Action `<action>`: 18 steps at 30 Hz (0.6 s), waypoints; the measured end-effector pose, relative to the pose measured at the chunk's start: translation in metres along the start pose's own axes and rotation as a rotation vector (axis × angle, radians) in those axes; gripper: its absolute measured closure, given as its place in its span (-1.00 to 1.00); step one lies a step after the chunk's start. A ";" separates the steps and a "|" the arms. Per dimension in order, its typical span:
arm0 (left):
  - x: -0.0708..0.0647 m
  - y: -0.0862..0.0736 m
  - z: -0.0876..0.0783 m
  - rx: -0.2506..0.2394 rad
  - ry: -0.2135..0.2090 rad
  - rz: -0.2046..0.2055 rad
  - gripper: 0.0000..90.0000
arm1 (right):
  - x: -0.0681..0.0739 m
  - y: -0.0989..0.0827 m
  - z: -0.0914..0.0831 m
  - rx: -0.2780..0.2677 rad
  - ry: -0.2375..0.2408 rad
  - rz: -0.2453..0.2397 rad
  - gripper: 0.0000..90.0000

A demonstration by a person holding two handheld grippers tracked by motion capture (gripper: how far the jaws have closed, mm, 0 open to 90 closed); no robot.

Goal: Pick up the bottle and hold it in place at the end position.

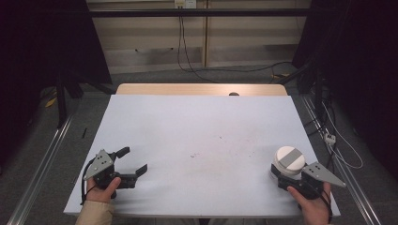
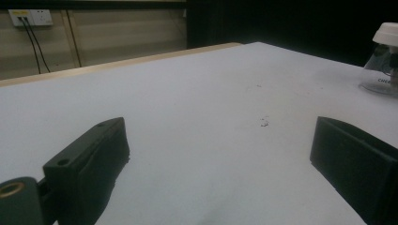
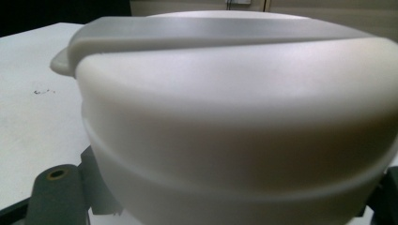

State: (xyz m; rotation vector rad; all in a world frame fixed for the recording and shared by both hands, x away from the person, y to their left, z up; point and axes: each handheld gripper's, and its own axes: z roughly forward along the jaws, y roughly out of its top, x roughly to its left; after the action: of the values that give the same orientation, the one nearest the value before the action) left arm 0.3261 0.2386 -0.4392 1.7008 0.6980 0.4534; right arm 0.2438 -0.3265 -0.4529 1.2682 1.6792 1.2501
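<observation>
A round container with a thick white lid (image 1: 288,161) crossed by a grey band stands near the table's right front corner. Its lid (image 3: 234,117) looms close in the right gripper view, and in the left gripper view the container (image 2: 387,51) shows a clear body under the lid. My right gripper (image 1: 279,175) is shut on the container, with a black jaw on each side of its lower part, low in the right gripper view (image 3: 225,206). At the left front of the table my left gripper (image 1: 134,159) rests open, nothing between its jaws (image 2: 220,140).
The white table top (image 1: 202,126) has a few small dark specks (image 1: 195,154) near its middle and a wooden strip (image 1: 202,89) along the far edge. Metal rails run along the floor on both sides, and cables (image 1: 338,136) lie on the floor to the right.
</observation>
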 end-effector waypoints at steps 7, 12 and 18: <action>0.000 0.000 0.000 -0.004 -0.001 -0.001 -0.90 | 0.007 0.012 0.007 -0.034 0.018 -0.019 -0.59; 0.001 0.000 0.000 -0.004 -0.003 0.001 -0.90 | 0.017 0.021 0.020 -0.041 0.047 -0.025 -0.59; 0.000 0.000 0.000 -0.006 -0.007 0.000 -0.90 | 0.031 0.031 0.036 -0.053 0.078 -0.035 -0.59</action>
State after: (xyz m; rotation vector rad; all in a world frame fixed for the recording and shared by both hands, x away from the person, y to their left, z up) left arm 0.3267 0.2385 -0.4391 1.6959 0.6909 0.4488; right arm 0.2763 -0.2849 -0.4337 1.1675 1.7044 1.3297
